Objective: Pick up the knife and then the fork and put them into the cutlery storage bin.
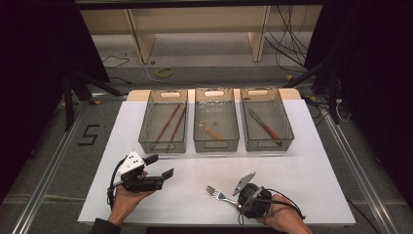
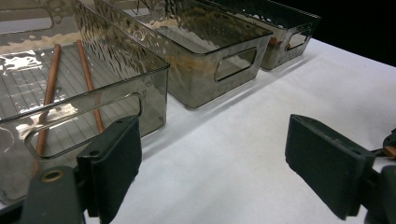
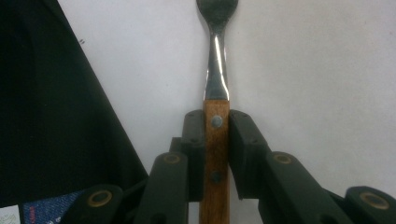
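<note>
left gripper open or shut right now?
Open. The left gripper has its jaws wide apart over bare white table, nothing between them.

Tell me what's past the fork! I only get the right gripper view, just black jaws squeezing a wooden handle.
Observer: Three clear bins stand in a row at the far side of the white table, beyond the fork that your right gripper clamps.
Operator: Is stuff in them?
Observer: Yes. The left bin holds two brown chopsticks, and the right bin holds a knife.
Operator: And the middle one?
Observer: A small piece of wooden-handled cutlery; it is too blurry to name.
Operator: What's the other hand doing?
Observer: The left gripper is open and empty, pointing toward the left bin.
</note>
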The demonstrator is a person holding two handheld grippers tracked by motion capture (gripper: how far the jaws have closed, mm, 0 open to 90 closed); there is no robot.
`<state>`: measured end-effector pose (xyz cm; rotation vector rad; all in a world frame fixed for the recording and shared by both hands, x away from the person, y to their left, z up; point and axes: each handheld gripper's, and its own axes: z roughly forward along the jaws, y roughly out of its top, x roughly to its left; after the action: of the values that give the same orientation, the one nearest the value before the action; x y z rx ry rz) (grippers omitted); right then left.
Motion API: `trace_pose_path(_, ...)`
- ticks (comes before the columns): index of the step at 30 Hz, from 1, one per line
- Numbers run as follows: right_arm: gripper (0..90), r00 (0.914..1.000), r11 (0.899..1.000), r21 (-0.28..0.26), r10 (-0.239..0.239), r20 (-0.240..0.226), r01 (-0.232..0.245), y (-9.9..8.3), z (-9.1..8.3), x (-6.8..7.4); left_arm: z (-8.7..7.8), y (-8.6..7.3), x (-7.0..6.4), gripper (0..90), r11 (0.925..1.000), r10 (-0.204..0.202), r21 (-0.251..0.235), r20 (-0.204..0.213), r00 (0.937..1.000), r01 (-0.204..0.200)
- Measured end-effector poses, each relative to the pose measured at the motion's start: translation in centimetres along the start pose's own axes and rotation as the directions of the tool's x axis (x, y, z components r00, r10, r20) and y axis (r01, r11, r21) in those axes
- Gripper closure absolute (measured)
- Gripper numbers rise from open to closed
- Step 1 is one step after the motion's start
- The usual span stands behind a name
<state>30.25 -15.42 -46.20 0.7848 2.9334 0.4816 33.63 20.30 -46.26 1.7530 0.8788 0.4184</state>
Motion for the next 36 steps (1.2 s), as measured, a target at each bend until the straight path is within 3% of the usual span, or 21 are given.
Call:
trace_pose_path(15, 77.9, 0.9999, 0.996, -0.084, 0.012, -0.010, -0.013, -0.1, -1.5, -1.4, 0.0, 0.0, 0.0, 18.0, 1.0000, -0.002, 0.000, -0.001, 1.0000, 0.002)
trace_pose_path(22, 77.9, 0.9988, 0.990, -0.129, 0.048, -0.007, -0.048, 0.1, -2.2, -2.4, 0.0, 0.0, 0.0, 18.0, 1.0000, -0.001, 0.001, -0.003, 1.0000, 0.001)
trace_pose_path(30, 77.9, 0.9984, 0.985, -0.164, 0.057, -0.002, -0.057, 0.3, -2.7, -3.6, 0.0, 0.0, 0.1, 18.0, 1.0000, -0.002, 0.000, -0.005, 1.0000, 0.002)
trace_pose_path(36, 77.9, 0.9963, 0.976, -0.203, 0.086, 0.006, -0.083, 0.6, -3.6, -4.8, 0.0, 0.0, 0.1, 18.0, 1.0000, -0.004, 0.000, -0.005, 1.0000, 0.004)
